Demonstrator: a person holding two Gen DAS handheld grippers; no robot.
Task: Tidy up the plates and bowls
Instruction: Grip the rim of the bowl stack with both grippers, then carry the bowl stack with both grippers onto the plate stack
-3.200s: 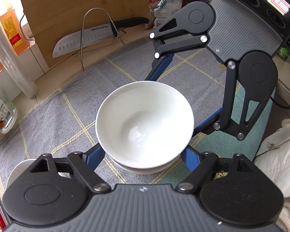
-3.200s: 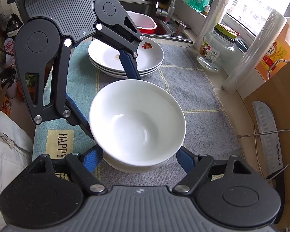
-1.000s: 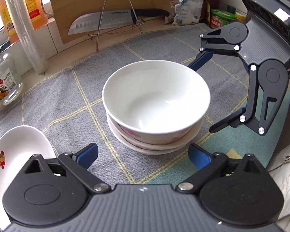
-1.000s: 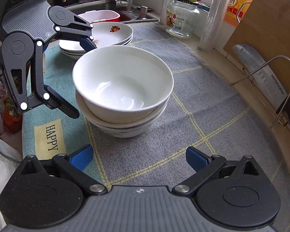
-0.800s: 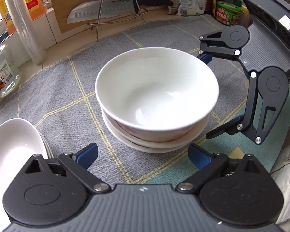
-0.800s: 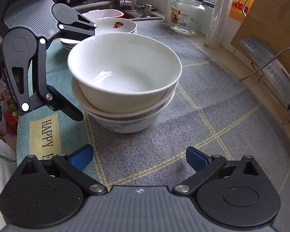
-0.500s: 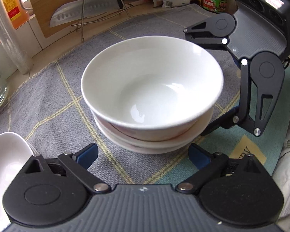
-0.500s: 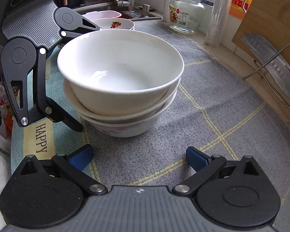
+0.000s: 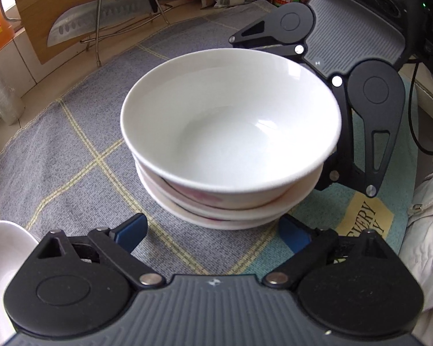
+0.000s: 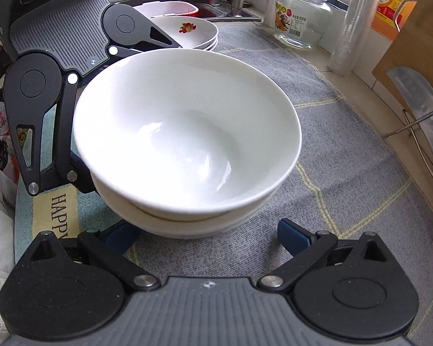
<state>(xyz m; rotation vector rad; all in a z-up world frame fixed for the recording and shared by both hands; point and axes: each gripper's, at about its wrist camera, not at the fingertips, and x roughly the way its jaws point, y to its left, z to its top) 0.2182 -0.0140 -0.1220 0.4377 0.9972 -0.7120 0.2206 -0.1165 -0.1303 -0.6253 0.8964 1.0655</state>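
Observation:
A stack of three bowls stands on the grey mat [image 9: 57, 144]. The top bowl [image 9: 231, 121] is plain white, and the lower bowls [image 9: 216, 210] show pink marks. My left gripper [image 9: 210, 232] is at the stack's near base; its jaws are wide and closing, with the bottom rim just between the tips. From the opposite side my right gripper [image 10: 207, 238] stands open, its left fingertip partly hidden under the top bowl [image 10: 184, 132] and the rest of the stack. Each gripper shows in the other's view, behind the bowls. A pile of flowered plates [image 10: 193, 31] sits near the sink.
A knife on a wire stand [image 9: 101, 11] leans against a wooden board at the back. A glass jar [image 10: 303, 14], a roll of plastic wrap [image 10: 352, 28] and an orange bottle line the window side. A person's white garment [image 9: 430, 216] is at the counter's edge.
A second ago both grippers were drawn back from the stack. Both have since come down and closer, so the bowls now fill each view and reach between the fingertips.

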